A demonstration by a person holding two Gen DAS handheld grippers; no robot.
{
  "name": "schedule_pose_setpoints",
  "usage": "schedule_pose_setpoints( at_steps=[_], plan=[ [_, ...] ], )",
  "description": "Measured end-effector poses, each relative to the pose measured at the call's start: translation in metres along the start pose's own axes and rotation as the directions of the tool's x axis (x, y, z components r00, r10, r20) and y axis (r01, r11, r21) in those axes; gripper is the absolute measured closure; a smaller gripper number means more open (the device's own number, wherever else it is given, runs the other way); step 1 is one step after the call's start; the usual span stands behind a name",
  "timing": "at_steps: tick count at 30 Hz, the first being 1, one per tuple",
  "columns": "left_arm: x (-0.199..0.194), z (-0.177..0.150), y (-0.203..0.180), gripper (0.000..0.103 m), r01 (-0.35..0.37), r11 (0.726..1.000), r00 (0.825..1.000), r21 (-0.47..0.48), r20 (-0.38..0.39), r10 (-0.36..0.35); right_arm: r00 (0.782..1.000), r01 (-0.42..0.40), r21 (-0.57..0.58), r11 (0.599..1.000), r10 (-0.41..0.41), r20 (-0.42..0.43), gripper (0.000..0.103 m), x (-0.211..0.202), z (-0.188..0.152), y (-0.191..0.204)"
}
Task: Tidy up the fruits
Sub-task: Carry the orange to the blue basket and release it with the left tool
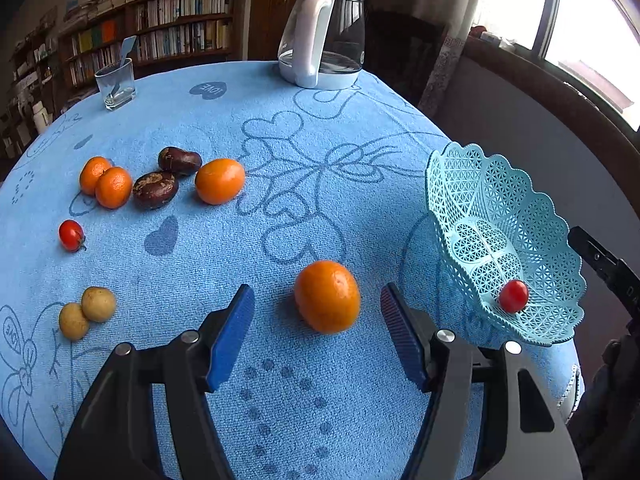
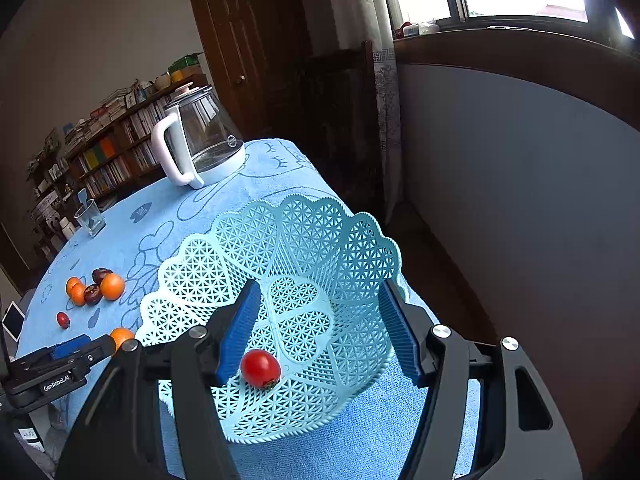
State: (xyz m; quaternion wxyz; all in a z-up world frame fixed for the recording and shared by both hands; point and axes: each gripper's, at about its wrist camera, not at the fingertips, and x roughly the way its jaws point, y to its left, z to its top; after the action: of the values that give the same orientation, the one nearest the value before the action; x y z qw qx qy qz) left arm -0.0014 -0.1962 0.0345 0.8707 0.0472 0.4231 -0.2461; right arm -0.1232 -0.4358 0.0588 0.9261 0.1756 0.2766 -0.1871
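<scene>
An orange [image 1: 327, 297] lies on the blue cloth between the blue fingers [image 1: 232, 336] of my left gripper [image 1: 318, 312]. That gripper is open and its pads stand clear of the fruit. The light blue lattice basket [image 2: 360, 248] sits at the table's right edge, tipped toward the left, with a red cherry tomato [image 2: 260, 368] low inside it. My right gripper [image 2: 320, 320] grips the basket's right wall, one finger inside and one outside the rim. The same basket [image 1: 500, 184] and tomato [image 1: 513, 295] show in the left wrist view.
At the left lie several fruits: small oranges [image 1: 106, 182], a bigger orange [image 1: 219, 181], two dark brown ones [image 1: 155, 189], a cherry tomato [image 1: 71, 234] and two tan ones [image 1: 86, 312]. A glass kettle [image 1: 322, 36] and a glass [image 1: 116, 84] stand at the back.
</scene>
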Motion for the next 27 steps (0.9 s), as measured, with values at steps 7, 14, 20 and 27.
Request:
schedule_pose_setpoints(
  at_steps=[7, 14, 20, 27],
  plan=[
    [0.031, -0.003, -0.005, 0.065, -0.004, 1.0, 0.999, 0.019, -0.053, 0.005, 1.0, -0.005, 0.022, 1.0, 0.005, 0.009, 0.04, -0.002, 0.002, -0.007],
    [0.008, 0.011, -0.008, 0.065, 0.001, 1.0, 1.0, 0.008, 0.004, -0.001, 1.0, -0.011, 0.029, 1.0, 0.011, 0.012, 0.04, -0.002, 0.003, -0.009],
    [-0.02, 0.03, -0.044, 0.065, 0.053, 0.995, 0.994, 0.084, 0.089, -0.06, 1.0, -0.012, 0.027, 1.0, 0.011, 0.009, 0.04, -0.002, 0.002, -0.007],
    [-0.014, 0.033, -0.087, 0.065, 0.114, 0.98, 0.99, 0.165, 0.063, -0.126, 1.0, -0.012, 0.025, 1.0, 0.012, 0.001, 0.04, -0.001, 0.002, -0.007]
  ],
)
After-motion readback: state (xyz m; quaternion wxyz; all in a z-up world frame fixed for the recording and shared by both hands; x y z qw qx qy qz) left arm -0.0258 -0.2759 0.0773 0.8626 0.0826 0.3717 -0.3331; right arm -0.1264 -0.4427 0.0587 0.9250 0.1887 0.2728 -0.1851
